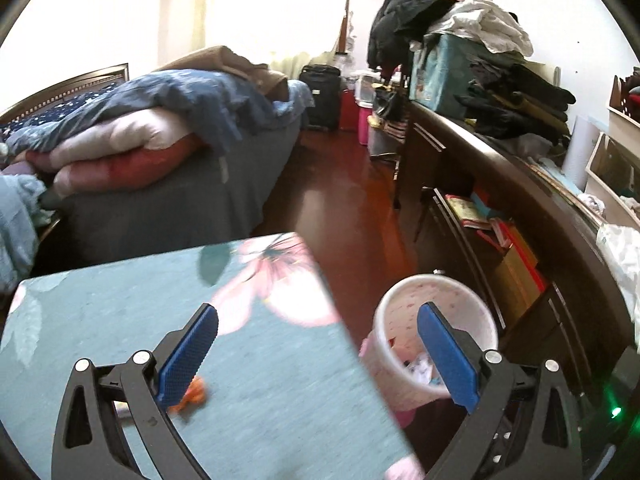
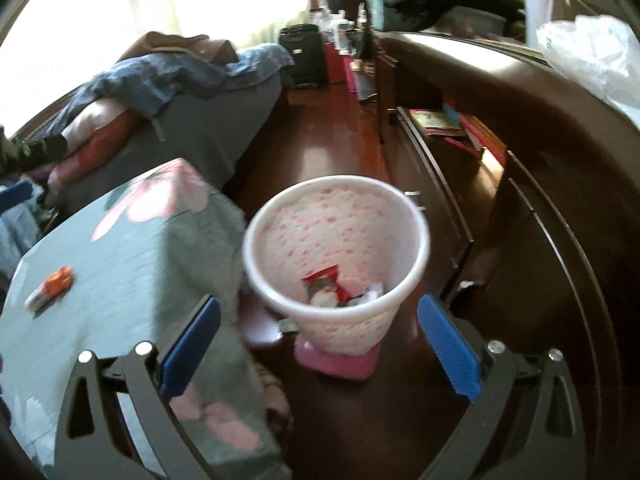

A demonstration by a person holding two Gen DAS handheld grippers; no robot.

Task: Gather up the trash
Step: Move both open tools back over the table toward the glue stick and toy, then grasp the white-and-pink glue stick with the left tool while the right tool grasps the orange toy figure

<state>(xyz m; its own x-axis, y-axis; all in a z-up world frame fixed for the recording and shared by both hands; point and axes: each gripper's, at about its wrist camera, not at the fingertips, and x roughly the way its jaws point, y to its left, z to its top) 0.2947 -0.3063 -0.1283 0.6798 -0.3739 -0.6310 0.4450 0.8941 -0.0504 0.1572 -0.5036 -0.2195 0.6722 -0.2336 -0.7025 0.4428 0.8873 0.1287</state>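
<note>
Both grippers, left (image 1: 318, 356) and right (image 2: 319, 350), gape empty; only right view shows bin (image 2: 336, 256) holding red wrapper (image 2: 324, 280)

Light: daylight came in from the window (image 1: 276, 4), so bright it went all white.
Glare: a shiny patch lay on the floor (image 1: 340, 208).
Blur: the trash bin (image 2: 336, 256) and tablecloth (image 2: 132, 256) looked smeared.
Edges: both pictures bent round, with dark corners.
Shadows: the cabinet (image 2: 540, 220) was dim.

Orange wrapper (image 1: 192, 394) half hidden behind left claw (image 1: 318, 354); bin (image 2: 336, 256) blurred.
</note>
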